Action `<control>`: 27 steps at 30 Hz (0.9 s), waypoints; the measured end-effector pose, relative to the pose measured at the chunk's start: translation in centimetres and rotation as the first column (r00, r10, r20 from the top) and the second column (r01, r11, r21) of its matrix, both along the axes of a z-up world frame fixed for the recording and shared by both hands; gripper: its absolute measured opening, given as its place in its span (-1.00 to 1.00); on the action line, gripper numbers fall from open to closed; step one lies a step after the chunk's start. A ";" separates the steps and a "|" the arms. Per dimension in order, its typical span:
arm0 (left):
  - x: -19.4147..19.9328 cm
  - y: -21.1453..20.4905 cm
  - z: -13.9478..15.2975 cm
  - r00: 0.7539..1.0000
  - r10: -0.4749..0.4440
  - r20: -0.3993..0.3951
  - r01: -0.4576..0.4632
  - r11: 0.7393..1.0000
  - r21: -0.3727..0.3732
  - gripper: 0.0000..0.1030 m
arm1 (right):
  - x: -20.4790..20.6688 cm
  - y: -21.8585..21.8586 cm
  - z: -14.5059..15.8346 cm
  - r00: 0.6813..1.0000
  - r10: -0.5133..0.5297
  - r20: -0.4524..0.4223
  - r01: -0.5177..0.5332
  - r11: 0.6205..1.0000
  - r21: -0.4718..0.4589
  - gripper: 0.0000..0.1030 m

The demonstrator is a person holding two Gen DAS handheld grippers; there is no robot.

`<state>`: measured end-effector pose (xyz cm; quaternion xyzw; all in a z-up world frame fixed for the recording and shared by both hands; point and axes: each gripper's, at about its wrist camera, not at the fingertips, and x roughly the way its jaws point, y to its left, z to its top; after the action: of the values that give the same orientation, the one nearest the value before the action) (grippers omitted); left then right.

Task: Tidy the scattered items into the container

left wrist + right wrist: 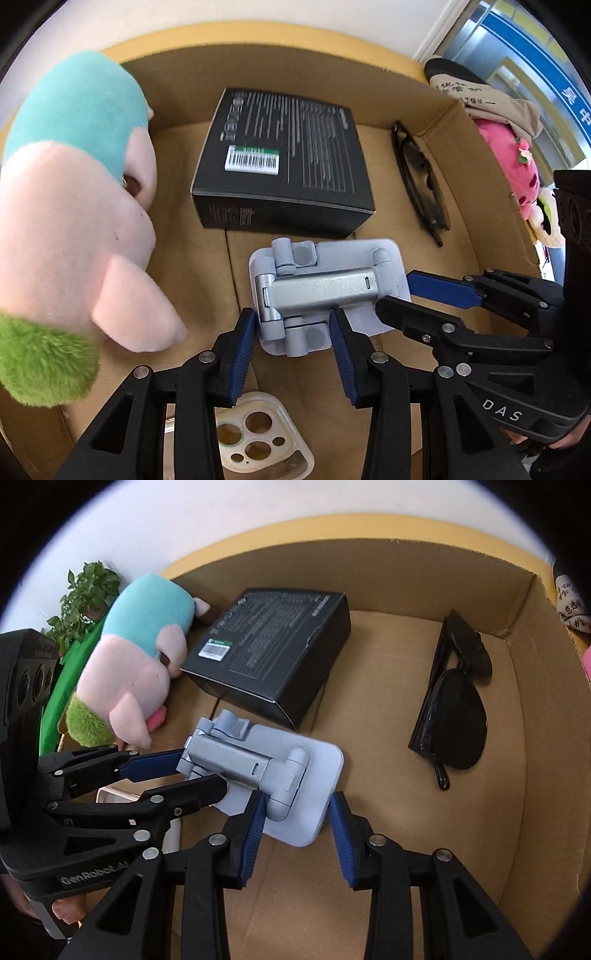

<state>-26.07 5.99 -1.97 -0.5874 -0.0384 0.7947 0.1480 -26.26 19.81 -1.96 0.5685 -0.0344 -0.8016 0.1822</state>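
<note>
Left wrist view: left gripper (293,325) clamps the grey phone stand (317,291) low inside the cardboard box (480,155); rigid, smooth metal, likely slippery. Right wrist view: right gripper (297,808) pinches its flat plate edge, the surest hold.

L hand-held gripper (293,332) & R hand-held gripper (297,812): both angled steeply down, jaws part-closed.
</note>
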 end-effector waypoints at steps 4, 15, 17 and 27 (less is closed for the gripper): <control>0.3 -0.3 0.0 1.000 0.004 0.015 -0.004 1.000 0.013 -0.16 | 0.2 0.0 -0.1 1.000 -0.005 0.005 0.005 1.000 0.005 -0.32; 12.7 -2.7 10.5 0.873 0.077 -0.481 -0.095 0.995 -0.013 0.99 | 12.8 2.7 9.1 0.897 -0.092 -0.432 0.091 0.996 -0.022 0.52; 16.2 -3.2 10.6 0.824 0.116 -0.555 -0.148 0.989 -0.013 1.00 | 15.9 2.4 9.2 0.856 -0.105 -0.506 0.114 0.993 -0.012 0.52; 22.3 -8.2 4.0 0.753 0.297 -0.587 -0.371 0.929 -0.006 1.00 | 21.2 3.5 4.0 0.749 -0.225 -0.624 0.292 0.956 0.006 0.52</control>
<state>-3.81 -2.19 2.07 -0.3105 -0.0476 0.9490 -0.0280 -5.11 23.27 2.06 0.2739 -0.0099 -0.9608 0.0409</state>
